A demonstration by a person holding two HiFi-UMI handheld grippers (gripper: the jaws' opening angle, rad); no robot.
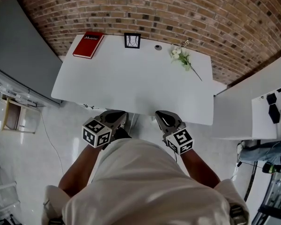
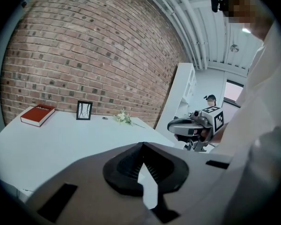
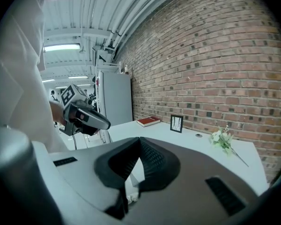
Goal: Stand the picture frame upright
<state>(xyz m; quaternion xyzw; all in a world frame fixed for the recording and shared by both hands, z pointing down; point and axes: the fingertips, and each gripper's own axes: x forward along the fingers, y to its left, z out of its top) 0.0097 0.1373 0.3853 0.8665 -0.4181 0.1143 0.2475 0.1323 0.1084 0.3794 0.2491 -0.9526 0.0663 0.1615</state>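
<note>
A small black picture frame (image 1: 132, 40) stands upright at the far edge of the white table (image 1: 131, 86), close to the brick wall. It also shows in the left gripper view (image 2: 84, 110) and the right gripper view (image 3: 176, 123). Both grippers hover side by side at the table's near edge, close to the person's body and far from the frame. My left gripper (image 1: 118, 117) (image 2: 141, 146) is shut with nothing in it. My right gripper (image 1: 163, 118) (image 3: 139, 142) has its jaws together too, and is empty.
A red book (image 1: 88, 44) lies at the far left corner. A sprig of white flowers (image 1: 182, 57) lies at the far right, and a small round object (image 1: 158, 47) sits beside the frame. A second white desk (image 1: 243, 111) adjoins at the right, a grey cabinet (image 1: 18, 50) at the left.
</note>
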